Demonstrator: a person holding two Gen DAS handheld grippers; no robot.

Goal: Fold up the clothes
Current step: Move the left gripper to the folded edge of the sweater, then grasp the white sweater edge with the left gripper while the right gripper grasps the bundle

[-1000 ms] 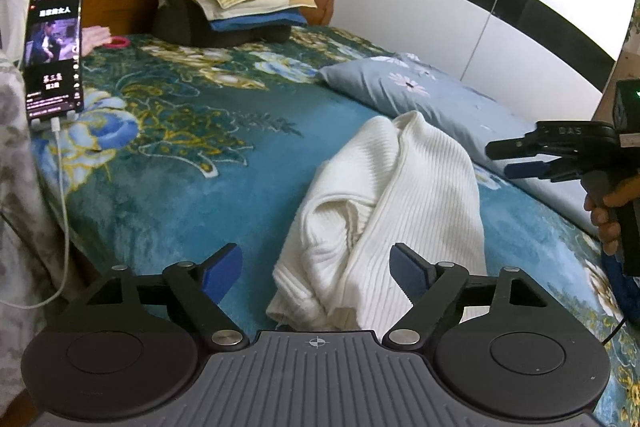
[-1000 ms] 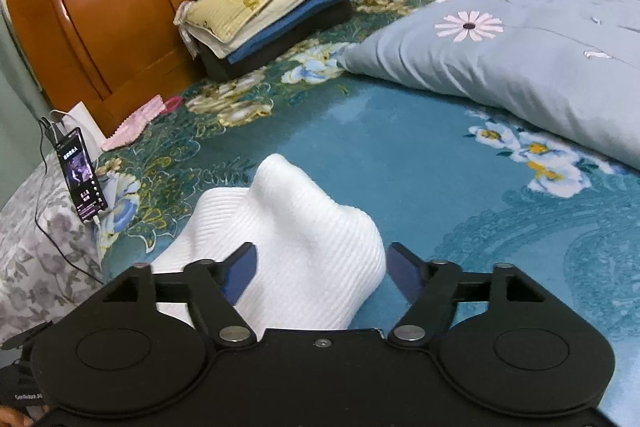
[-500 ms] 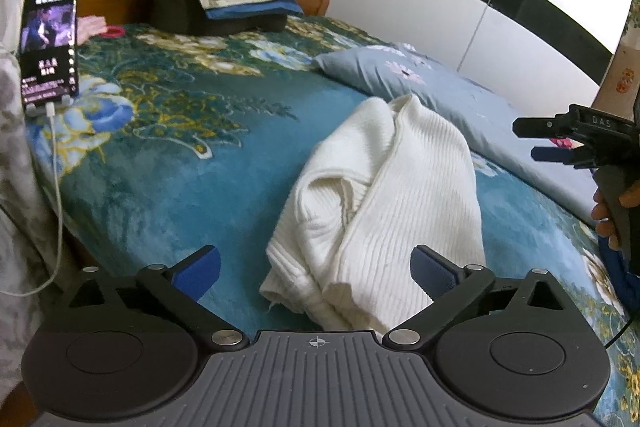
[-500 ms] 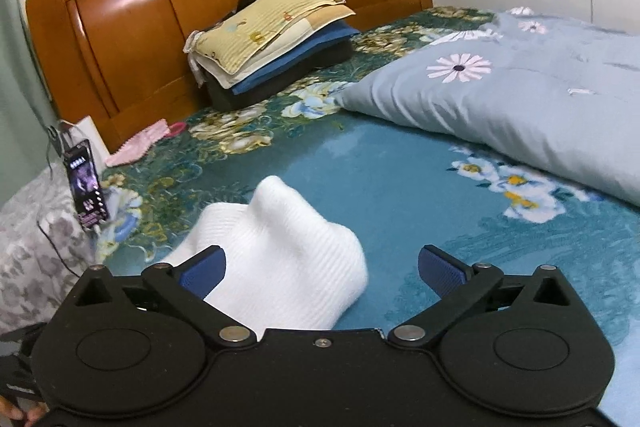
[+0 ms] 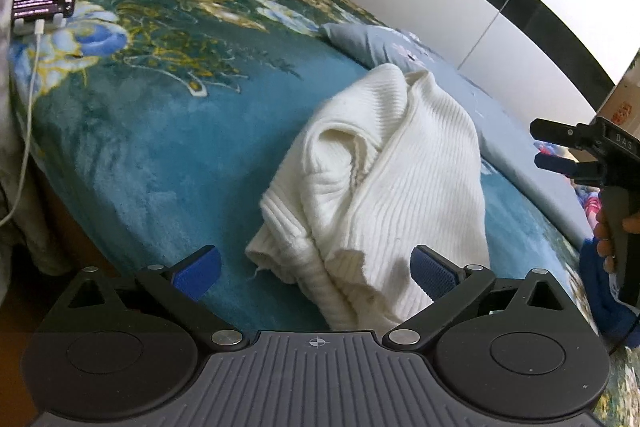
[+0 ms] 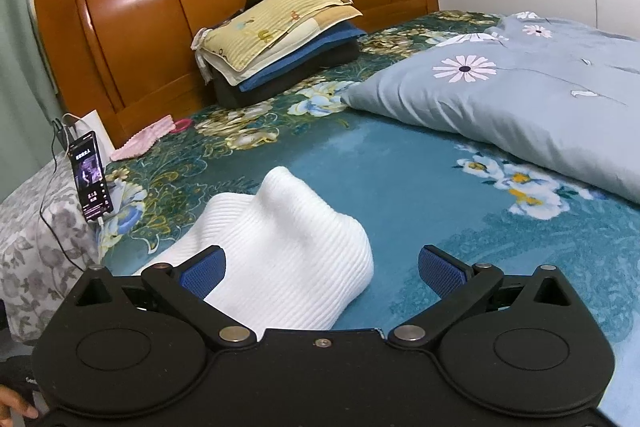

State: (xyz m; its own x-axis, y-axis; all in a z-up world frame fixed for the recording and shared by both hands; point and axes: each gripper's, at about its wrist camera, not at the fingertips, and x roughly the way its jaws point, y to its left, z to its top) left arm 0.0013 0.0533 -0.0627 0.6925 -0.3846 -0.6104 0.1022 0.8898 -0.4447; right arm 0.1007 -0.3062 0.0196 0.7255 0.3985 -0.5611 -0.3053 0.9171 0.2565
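Left claw is spread wide, blue pads empty, hovering just off the near edge of the bed with the white ribbed knit sweater right between and ahead of the fingers. Right claw is also wide and empty, at the sweater's other side; in the left wrist view it shows at the right, gripped by a hand, clear of the fabric. The sweater lies in a bunched, partly doubled-over heap near the bed's near edge, on the teal floral plush blanket; ribbed hem and a cuff-like end point at the left claw, smooth rounded hump faces the right claw. Could be a rough half-fold or a loose heap, can't settle which. Handling, my read: light, soft, stretchy, no stiffness, will sag and drag on the plush pile; not slippery, not fragile, but loose knit can snag. Best hold looks like the thick ribbed hem or a doubled edge, pinching through the layers rather than one loop. Farther out: grey-blue daisy-print quilt toward the far side, stack of folded textiles at the orange wooden headboard, phone on a charging cable at the left edge.
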